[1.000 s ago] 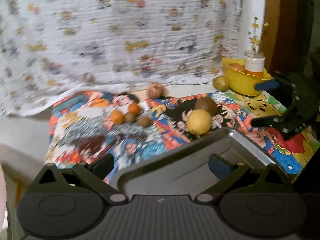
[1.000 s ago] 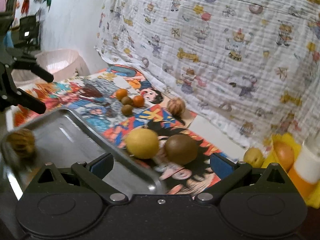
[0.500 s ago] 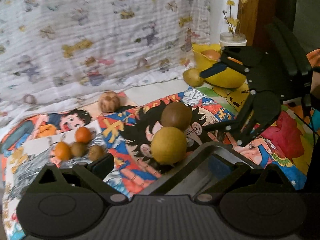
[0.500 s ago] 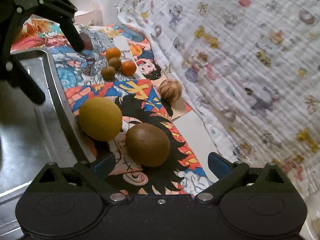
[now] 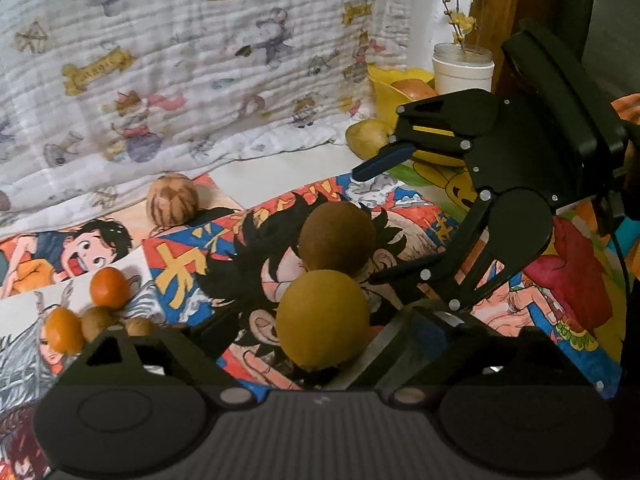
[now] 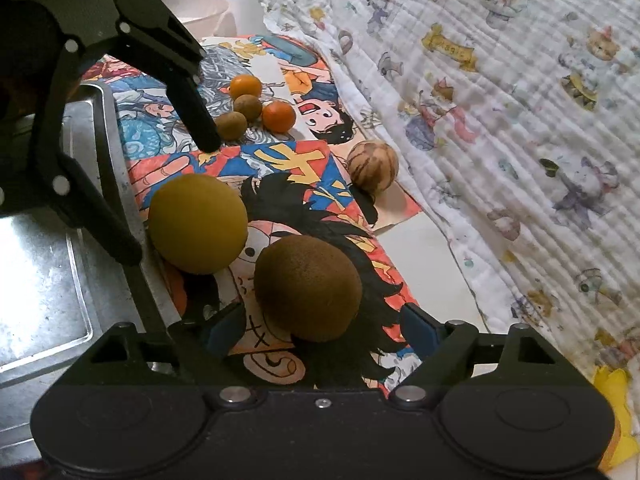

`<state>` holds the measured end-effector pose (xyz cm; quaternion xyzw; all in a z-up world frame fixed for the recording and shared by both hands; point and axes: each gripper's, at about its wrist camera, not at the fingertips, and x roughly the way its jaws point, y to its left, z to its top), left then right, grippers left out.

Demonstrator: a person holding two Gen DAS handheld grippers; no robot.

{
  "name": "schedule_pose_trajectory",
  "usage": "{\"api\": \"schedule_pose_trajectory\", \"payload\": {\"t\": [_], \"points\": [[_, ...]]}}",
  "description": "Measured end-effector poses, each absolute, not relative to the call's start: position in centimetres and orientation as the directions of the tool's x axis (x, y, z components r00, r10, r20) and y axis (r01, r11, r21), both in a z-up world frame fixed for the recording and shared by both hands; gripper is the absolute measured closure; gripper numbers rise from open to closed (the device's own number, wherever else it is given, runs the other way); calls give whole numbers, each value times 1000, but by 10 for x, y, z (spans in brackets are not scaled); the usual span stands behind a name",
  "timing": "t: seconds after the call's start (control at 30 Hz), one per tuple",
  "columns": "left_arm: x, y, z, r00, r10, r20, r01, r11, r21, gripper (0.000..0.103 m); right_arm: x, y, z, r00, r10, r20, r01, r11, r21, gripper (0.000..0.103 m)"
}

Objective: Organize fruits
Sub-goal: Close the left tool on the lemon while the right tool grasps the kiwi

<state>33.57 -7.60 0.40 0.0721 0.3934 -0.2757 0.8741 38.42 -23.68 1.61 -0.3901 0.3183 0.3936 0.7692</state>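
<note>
A yellow round fruit point(image 5: 322, 319) point(image 6: 198, 223) lies on the cartoon cloth against the rim of a metal tray point(image 6: 44, 272). A brown round fruit point(image 5: 337, 236) point(image 6: 308, 282) lies just beyond it. My left gripper point(image 5: 316, 334) is open with the yellow fruit between its fingers. My right gripper point(image 6: 324, 326) is open around the brown fruit; it also shows in the left wrist view point(image 5: 368, 224). A striped brown ball-like fruit point(image 5: 172, 199) point(image 6: 373, 165) and several small orange and brown fruits point(image 5: 96, 308) point(image 6: 256, 106) lie farther off.
A yellow bowl point(image 5: 394, 92) holding fruit, a white cup with a flower sprig point(image 5: 462, 70) and a yellow-green fruit point(image 5: 366, 138) stand at the far right. A patterned white sheet point(image 6: 500, 92) hangs behind. A pale basket point(image 6: 192, 6) stands beyond the tray.
Both grippers have moved forward and down towards the two large fruits. The left now brackets the yellow one and the right the brown one.
</note>
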Motion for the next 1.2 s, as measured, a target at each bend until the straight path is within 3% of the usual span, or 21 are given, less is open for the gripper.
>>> {"api": "schedule_pose_trajectory", "payload": {"t": [0.33, 0.6, 1.2], "points": [[344, -83, -4, 500, -454, -737, 567, 816, -118, 29, 390, -228, 8, 458, 384, -802, -880, 325, -346, 24], [348, -81, -6, 506, -446, -738, 553, 825, -119, 42, 393, -229, 7, 433, 406, -805, -891, 325, -316, 38], [345, -56, 4, 548, -402, -734, 412, 893, -182, 44, 378, -237, 12, 521, 400, -754, -836, 417, -357, 40]]}}
